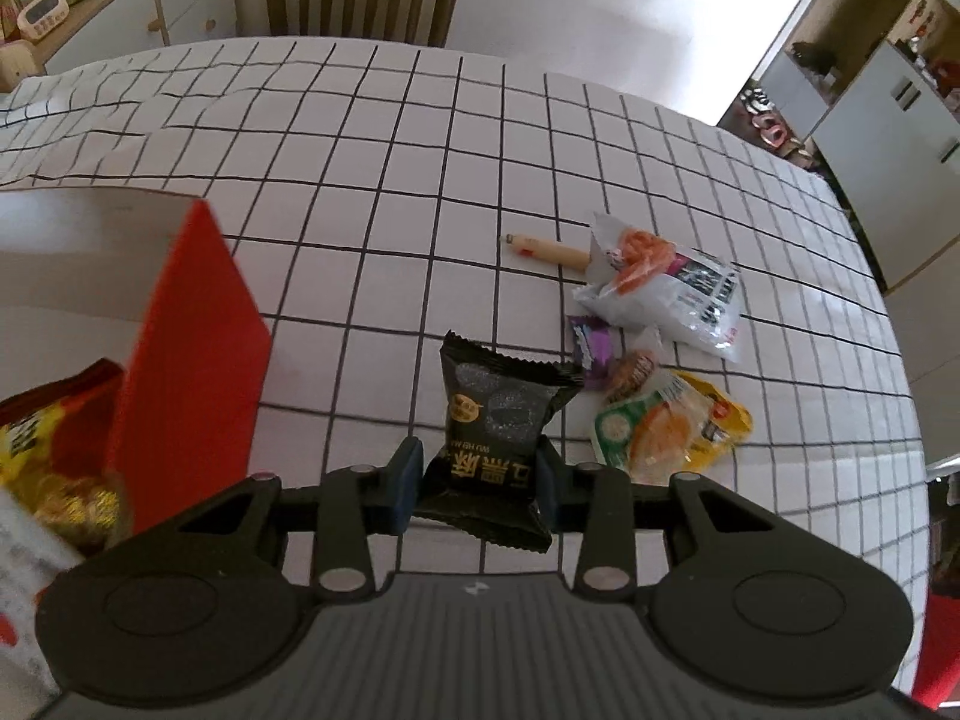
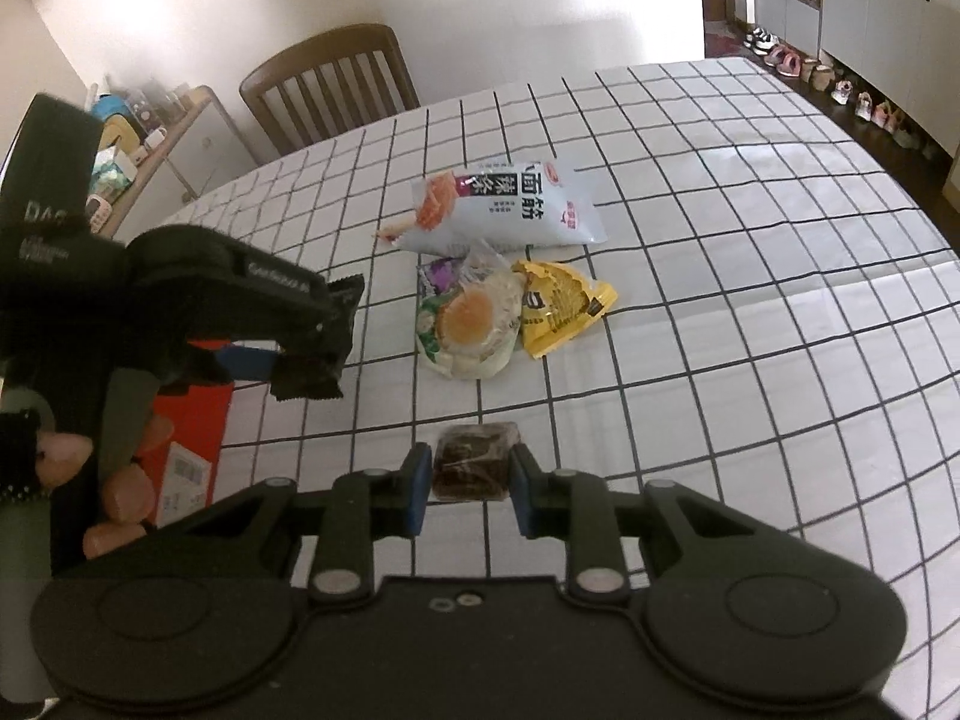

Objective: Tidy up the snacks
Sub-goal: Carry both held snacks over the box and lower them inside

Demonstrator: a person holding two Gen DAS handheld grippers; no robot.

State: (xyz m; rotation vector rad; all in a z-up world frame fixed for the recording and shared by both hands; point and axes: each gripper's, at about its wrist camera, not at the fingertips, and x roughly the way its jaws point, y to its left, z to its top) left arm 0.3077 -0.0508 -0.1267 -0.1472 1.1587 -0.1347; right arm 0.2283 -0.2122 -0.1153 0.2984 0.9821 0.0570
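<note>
We have the left gripper clamping a black snack packet and the right gripper pinching a small brown wrapped snack, so next both need carrying over the open red box and dropping in.

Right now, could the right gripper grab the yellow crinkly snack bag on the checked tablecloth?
Probably not yet. The right gripper is already shut on a small dark brown wrapped snack, so its jaws are full. The yellow crinkly snack bag lies in the open ahead, with nothing covering it.
</note>
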